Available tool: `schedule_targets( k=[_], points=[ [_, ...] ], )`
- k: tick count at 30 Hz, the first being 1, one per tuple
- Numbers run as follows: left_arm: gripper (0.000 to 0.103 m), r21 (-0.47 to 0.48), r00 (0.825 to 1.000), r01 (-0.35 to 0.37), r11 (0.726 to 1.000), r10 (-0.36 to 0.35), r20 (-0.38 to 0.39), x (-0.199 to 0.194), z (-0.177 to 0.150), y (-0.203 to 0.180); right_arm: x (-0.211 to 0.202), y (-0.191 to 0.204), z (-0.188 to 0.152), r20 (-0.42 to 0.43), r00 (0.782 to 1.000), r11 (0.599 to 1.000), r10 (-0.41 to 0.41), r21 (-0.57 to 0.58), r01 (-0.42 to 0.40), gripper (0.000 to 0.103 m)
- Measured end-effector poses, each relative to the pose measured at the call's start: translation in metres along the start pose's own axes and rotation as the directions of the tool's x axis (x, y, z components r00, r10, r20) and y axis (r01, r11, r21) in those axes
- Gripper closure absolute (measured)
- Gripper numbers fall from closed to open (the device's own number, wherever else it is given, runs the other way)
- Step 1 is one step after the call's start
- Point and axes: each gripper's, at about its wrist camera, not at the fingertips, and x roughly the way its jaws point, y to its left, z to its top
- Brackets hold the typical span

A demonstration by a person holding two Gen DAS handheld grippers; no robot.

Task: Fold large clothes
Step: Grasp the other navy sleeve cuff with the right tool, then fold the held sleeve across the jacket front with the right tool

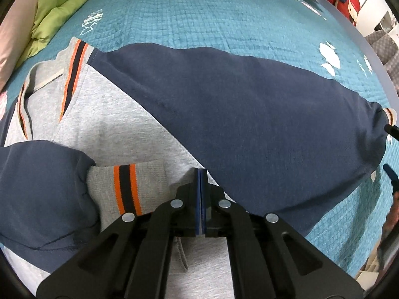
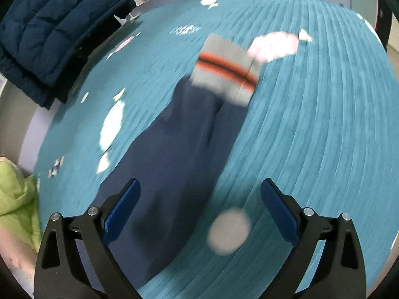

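Below, the closed left gripper [image 1: 201, 174] rests over the sweatshirt [image 1: 119, 124]; right gripper [image 2: 199, 199] open.

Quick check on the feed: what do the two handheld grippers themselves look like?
Both match: the left gripper and the right gripper have matte black linkage arms with cut-out slots, round silver pivot pins, and blue pads lining the inner faces of the fingers. No cables, markings or sleeves show in either wrist view.
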Motion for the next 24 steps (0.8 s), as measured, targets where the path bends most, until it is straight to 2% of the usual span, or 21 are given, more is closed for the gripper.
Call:
schedule_targets(
  k=[3, 7, 11, 12, 13, 15, 16, 18, 21, 24],
  points=[
    [0.103, 0.032, 1.000, -0.011, 0.999, 0.011, 0.004, 0.001, 0.001, -0.004, 0.011, -0.010, 0.019, 0.017, 0.999, 0.999, -0.030, -0.027, 0.030, 0.009],
    [0.102, 0.033, 1.000, -0.013, 0.999, 0.013, 0.003, 0.005, 0.005, -0.008, 0.025, -0.022, 0.040, 0.008, 0.999, 0.999, 0.045, -0.014, -0.045, 0.013],
    [0.103, 0.050, 0.999, -0.035, 0.998, 0.036, -0.010, 0.008, 0.009, -0.016, 0.039, -0.018, 0.055, -0.030, 0.996, 0.994, 0.087, -0.061, -0.089, 0.035],
    [0.103, 0.052, 0.999, -0.038, 0.998, 0.039, -0.011, 0.009, 0.011, -0.018, 0.041, -0.017, 0.057, -0.038, 0.996, 0.994, 0.083, -0.068, -0.086, 0.042],
    [0.103, 0.050, 0.999, -0.038, 0.998, 0.038, -0.010, 0.010, 0.011, -0.019, 0.043, -0.017, 0.058, -0.052, 0.996, 0.994, 0.074, -0.071, -0.078, 0.043],
    [0.103, 0.048, 0.999, -0.038, 0.998, 0.039, -0.008, 0.011, 0.013, -0.019, 0.047, -0.013, 0.061, -0.072, 0.996, 0.996, 0.046, -0.073, -0.051, 0.056],
    [0.103, 0.049, 0.999, -0.039, 0.998, 0.040, -0.006, 0.012, 0.013, -0.020, 0.047, -0.012, 0.062, -0.079, 0.995, 0.995, 0.053, -0.075, -0.059, 0.060],
    [0.103, 0.049, 0.999, -0.037, 0.998, 0.038, -0.004, 0.012, 0.013, -0.020, 0.044, -0.013, 0.065, -0.080, 0.992, 0.992, 0.098, -0.071, -0.103, 0.074],
    [0.103, 0.051, 1.000, -0.030, 0.998, 0.030, -0.007, 0.012, 0.012, -0.019, 0.030, -0.013, 0.062, -0.067, 0.983, 0.984, 0.171, -0.046, -0.174, 0.078],
    [0.103, 0.043, 1.000, -0.019, 0.999, 0.019, -0.015, 0.012, 0.011, -0.013, 0.007, 0.000, 0.058, -0.039, 0.970, 0.967, 0.238, -0.078, -0.241, 0.079]
  ],
)
